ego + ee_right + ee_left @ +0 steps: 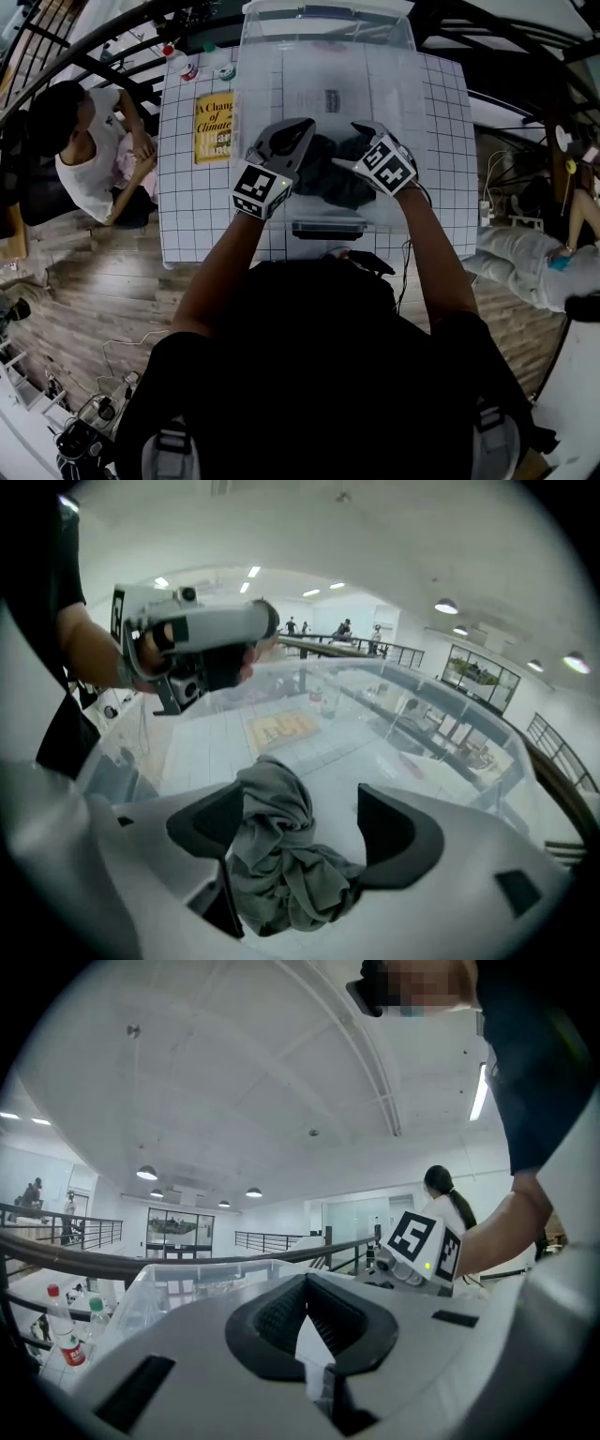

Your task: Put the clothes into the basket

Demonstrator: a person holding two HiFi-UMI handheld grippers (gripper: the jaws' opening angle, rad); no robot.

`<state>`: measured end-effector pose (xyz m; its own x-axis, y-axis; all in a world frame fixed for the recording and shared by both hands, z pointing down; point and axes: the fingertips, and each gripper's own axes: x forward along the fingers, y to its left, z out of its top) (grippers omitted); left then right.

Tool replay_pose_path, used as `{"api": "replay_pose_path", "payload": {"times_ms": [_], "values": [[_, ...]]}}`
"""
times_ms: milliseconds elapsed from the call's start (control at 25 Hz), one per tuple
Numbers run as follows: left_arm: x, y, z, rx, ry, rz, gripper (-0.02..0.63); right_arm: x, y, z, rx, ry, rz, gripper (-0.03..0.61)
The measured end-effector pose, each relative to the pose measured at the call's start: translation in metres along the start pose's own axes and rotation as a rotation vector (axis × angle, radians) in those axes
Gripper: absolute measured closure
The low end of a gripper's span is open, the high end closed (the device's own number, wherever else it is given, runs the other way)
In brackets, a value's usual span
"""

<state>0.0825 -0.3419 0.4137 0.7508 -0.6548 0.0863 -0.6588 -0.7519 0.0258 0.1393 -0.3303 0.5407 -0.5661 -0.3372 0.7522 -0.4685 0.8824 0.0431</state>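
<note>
Nearest the lens, the wearer's dark top (309, 375) fills the lower head view, with both forearms reaching forward. Well to the left of the left gripper (302, 127), a seated person (89, 155) in a white shirt is beside the gridded table (187, 206); on that table, left of the same gripper, a yellow book (214, 127) lies flat, with bottles (183, 64) farther off beyond it. Left gripper: held about level over the clear basket (394, 84); its ribbed pads (277, 1321) stand apart with nothing between them; open and empty. Dark clothes (328, 178) lie inside the basket, between the two grippers and just below their tips. Right gripper (349, 145): tilted downward over that heap; jaws wide apart. In the right gripper view a grey garment (281, 855) is bunched between them, against the pad on that view's left, with a clear gap to the other pad; not clamped; whether it hangs on that pad or rests in the basket cannot be determined. Well to the right of the right gripper, past the table edge, a second person (534, 262) in light trousers is on the wood floor (112, 281).
</note>
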Motion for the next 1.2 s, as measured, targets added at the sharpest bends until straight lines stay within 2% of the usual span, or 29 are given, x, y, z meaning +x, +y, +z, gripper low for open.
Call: {"api": "replay_pose_path", "payload": {"times_ms": [120,280,560,640,800,960,1200], "values": [[-0.005,-0.009,0.02,0.003,-0.029,-0.023,0.611,-0.035,-0.009,0.027,0.088,-0.186,-0.035,0.21],[-0.016,-0.02,0.044,-0.004,-0.062,-0.045,0.611,-0.082,-0.012,0.055,0.206,-0.417,-0.045,0.298],[-0.041,-0.039,0.07,-0.025,-0.069,-0.087,0.611,-0.143,0.015,0.087,0.237,-0.691,-0.057,0.437],[-0.047,-0.046,0.072,-0.03,-0.055,-0.099,0.611,-0.154,0.023,0.092,0.241,-0.736,-0.065,0.491],[-0.058,-0.061,0.069,-0.02,-0.036,-0.12,0.611,-0.165,0.037,0.095,0.242,-0.772,-0.095,0.557],[-0.065,-0.072,0.064,-0.028,-0.022,-0.137,0.611,-0.167,0.051,0.096,0.245,-0.792,-0.095,0.561],[-0.076,-0.078,0.058,-0.033,-0.019,-0.134,0.611,-0.164,0.078,0.102,0.199,-0.802,-0.094,0.563]]}}
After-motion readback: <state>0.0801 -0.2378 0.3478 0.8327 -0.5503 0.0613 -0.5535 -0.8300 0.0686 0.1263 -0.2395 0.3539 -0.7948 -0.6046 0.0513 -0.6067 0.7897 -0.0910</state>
